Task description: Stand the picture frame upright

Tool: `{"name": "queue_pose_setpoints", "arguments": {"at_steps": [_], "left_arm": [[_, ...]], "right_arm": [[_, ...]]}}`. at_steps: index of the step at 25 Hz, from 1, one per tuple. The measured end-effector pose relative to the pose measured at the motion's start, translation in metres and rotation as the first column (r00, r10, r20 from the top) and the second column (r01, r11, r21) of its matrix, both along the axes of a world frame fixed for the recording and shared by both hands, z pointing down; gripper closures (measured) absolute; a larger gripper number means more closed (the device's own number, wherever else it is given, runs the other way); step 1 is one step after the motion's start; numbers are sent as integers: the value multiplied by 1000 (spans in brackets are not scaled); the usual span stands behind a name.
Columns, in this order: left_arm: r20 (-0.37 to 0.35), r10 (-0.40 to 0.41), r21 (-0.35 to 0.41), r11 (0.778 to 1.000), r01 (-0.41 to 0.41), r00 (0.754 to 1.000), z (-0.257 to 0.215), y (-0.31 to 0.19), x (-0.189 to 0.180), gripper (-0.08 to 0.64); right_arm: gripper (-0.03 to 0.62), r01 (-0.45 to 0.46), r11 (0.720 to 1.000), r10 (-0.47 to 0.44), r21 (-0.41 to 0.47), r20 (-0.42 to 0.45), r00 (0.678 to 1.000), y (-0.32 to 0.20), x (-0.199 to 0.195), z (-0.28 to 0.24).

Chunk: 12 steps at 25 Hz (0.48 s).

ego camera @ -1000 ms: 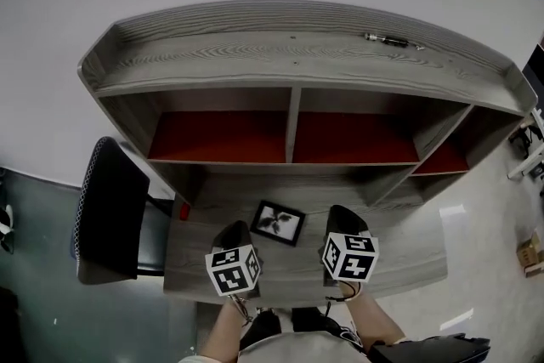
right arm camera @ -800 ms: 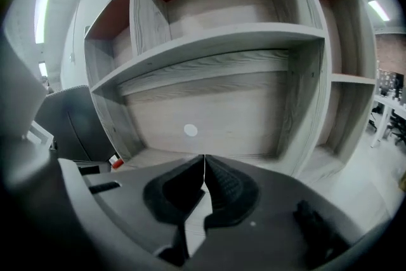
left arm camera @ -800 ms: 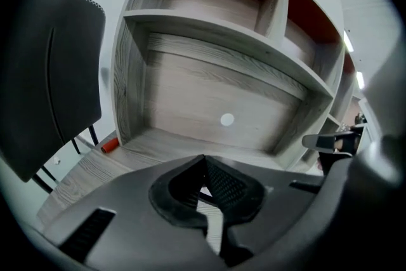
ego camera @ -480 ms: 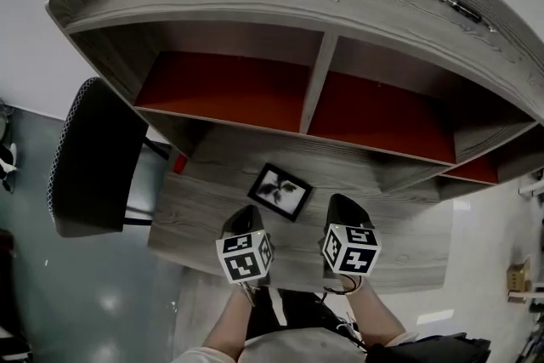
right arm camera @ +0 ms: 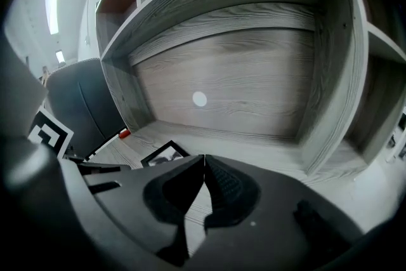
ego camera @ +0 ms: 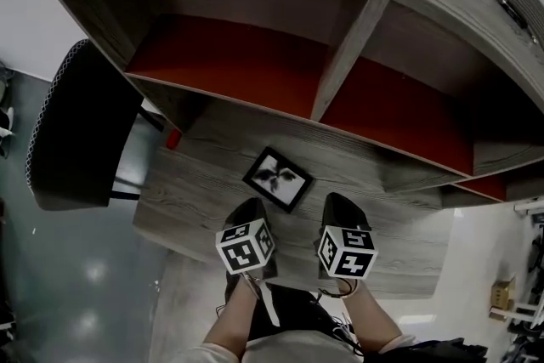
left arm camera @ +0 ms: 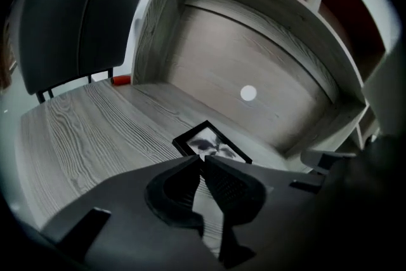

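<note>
A small black picture frame (ego camera: 277, 178) with a dark leaf print lies flat on the grey wooden desk (ego camera: 187, 200), in front of the hutch. It also shows in the left gripper view, where the picture frame (left arm camera: 212, 145) sits just beyond the jaw tips, and at the lower left of the right gripper view, where one corner of the picture frame (right arm camera: 163, 153) peeks out. My left gripper (ego camera: 252, 217) hovers just short of the frame's near edge, jaws shut and empty. My right gripper (ego camera: 340, 212) is to the frame's right, also shut with nothing in it.
A wooden hutch (ego camera: 340, 72) with red-backed cubbies rises over the desk's back. A black office chair (ego camera: 72, 132) stands at the left. A small red object (ego camera: 172, 139) lies at the desk's back left corner. A white round dot (left arm camera: 248, 93) marks the hutch's back panel.
Both grippers have sunk toward the desk and closer to the frame. The head view has tipped down and nearer, so the hutch fills more of the picture. The frame has not moved.
</note>
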<state>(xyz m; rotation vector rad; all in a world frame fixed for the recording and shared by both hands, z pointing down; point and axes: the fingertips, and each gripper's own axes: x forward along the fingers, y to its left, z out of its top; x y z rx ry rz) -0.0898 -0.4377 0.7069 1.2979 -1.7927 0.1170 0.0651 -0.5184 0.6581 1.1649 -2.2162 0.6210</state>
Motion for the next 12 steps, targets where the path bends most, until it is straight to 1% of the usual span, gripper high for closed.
{"name": "queue_pose_setpoints", "arguments": {"at_steps": [4, 5, 7, 10, 12], "left_arm": [[-40, -52, 4, 999, 52, 998, 9, -8, 1, 537], [-47, -61, 1, 998, 61, 997, 12, -9, 2, 521], [-59, -79, -8, 997, 78, 995, 16, -12, 3, 465], [-78, -104, -18, 994, 103, 991, 21, -14, 6, 459], [-89, -121, -25, 993, 120, 989, 24, -17, 9, 435]], "right_arm": [[561, 7, 1000, -8, -12, -11, 1000, 1, 7, 9], [560, 9, 1000, -9, -14, -13, 1000, 1, 8, 10], [560, 13, 1000, -13, -18, -15, 1000, 1, 9, 13], [560, 16, 1000, -17, -27, -18, 1000, 0, 12, 17], [560, 15, 999, -15, -32, -21, 1000, -1, 15, 19]]}}
